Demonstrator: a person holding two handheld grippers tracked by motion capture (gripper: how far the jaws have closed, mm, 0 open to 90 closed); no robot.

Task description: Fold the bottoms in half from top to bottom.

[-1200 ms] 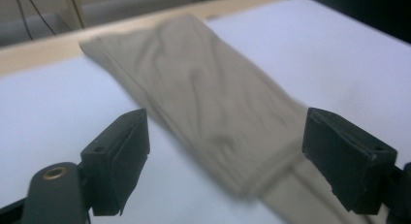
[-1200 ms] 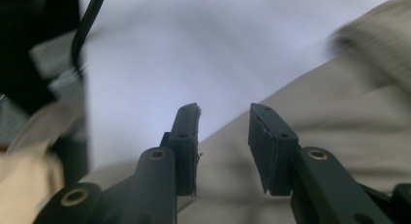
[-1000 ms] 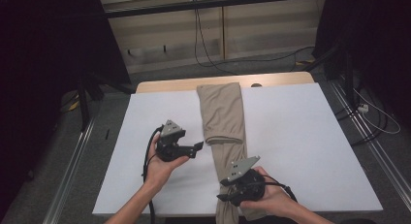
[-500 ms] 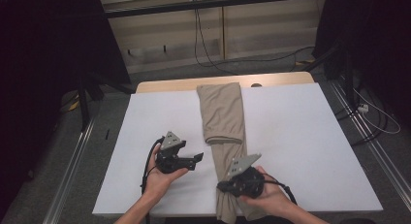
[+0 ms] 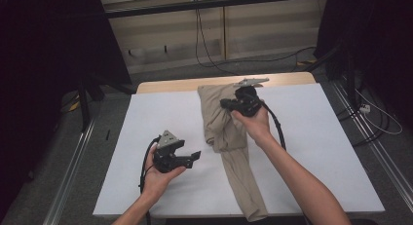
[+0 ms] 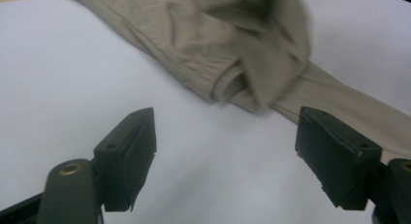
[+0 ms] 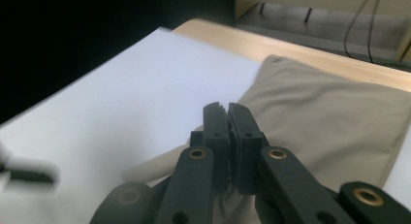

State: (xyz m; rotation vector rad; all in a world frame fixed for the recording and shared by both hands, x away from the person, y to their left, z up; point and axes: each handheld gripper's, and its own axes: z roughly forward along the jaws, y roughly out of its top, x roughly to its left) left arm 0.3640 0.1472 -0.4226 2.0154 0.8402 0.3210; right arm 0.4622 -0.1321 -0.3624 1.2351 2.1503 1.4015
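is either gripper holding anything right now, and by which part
The right gripper is shut on the tan trousers, pinching a fold of cloth lifted toward their far end. The left gripper is open over the white table, holding nothing.

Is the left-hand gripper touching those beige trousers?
Apart. In the left gripper view, the left gripper has its jaws wide open over bare white table, with a clear gap to the beige trousers beyond them.

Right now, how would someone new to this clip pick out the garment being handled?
Look at the white table: the only soft thing on it is the tan trousers, laid lengthwise down its middle. The right gripper is shut on a fold of them near the far end, while the left gripper is open beside them.
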